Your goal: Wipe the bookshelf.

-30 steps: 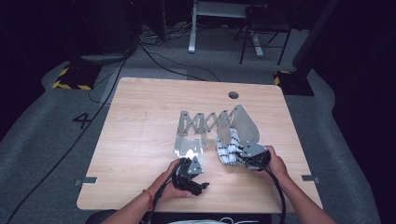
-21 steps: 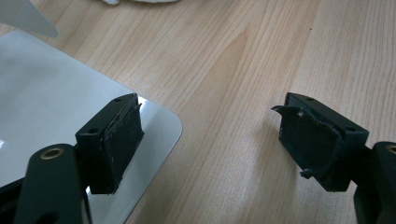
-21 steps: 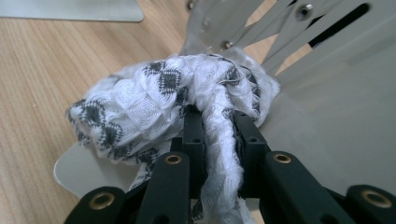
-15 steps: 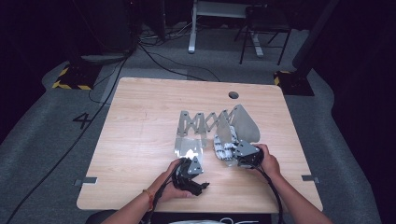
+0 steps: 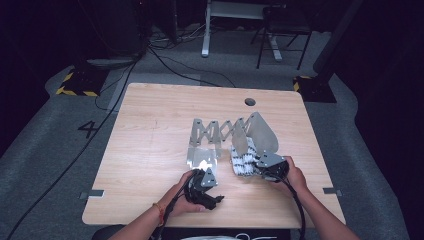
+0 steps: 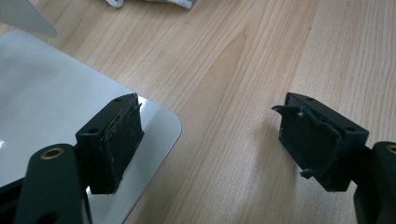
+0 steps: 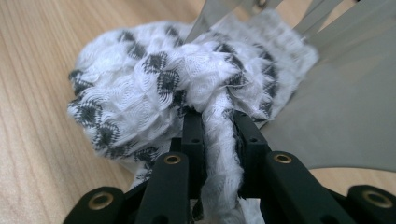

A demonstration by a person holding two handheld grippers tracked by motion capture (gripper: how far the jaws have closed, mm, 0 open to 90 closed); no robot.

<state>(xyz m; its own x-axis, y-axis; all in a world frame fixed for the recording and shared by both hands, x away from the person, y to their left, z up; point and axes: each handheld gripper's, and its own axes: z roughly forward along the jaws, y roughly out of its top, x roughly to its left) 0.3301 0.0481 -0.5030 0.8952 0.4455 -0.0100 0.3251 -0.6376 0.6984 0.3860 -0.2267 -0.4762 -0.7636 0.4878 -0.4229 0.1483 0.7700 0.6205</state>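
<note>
Only a painted "4" (image 5: 88, 129) on the floor (image 5: 45, 165), left of table (image 5: 150, 150)

Two black jaws of the right gripper (image 7: 218, 135) rise from six o'clock and pinch a fold of white cloth (image 7: 154, 88) with black diamond marks. The bunched cloth fills the centre toward ten o'clock on the table (image 7: 37, 93). A metal plate (image 7: 341, 121) lies at three o'clock, touching the cloth

we see a soft bumpy cloth (image 7: 187, 88), a shiny smooth metal plate (image 6: 51, 107), and a wood table (image 5: 150, 130).
</note>
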